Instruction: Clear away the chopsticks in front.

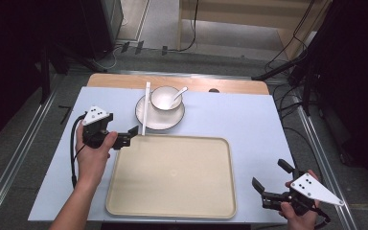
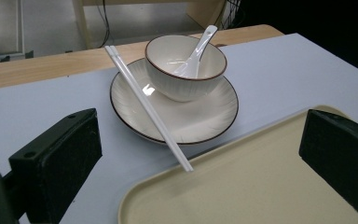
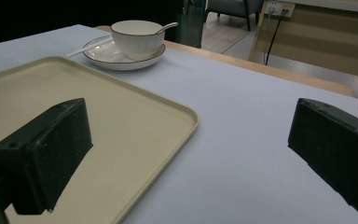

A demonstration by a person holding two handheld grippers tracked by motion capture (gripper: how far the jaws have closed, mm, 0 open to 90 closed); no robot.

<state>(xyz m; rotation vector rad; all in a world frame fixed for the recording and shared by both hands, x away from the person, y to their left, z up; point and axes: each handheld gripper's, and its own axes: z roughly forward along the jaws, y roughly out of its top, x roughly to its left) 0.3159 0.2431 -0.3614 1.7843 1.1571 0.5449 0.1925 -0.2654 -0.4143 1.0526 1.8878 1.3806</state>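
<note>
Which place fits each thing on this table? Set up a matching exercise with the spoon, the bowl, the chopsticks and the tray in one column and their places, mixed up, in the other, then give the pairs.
Things:
1. spoon
2. bowl
3. chopsticks
4. tray

Places:
A. stands on the plate
B. lies flat on the blue mat, between the two hand-held grippers
C. rests inside the bowl, handle over the rim
D. lie across the plate's edge, tips reaching the tray's rim

Pairs: 1-C, 2-A, 3-D, 4-B
</note>
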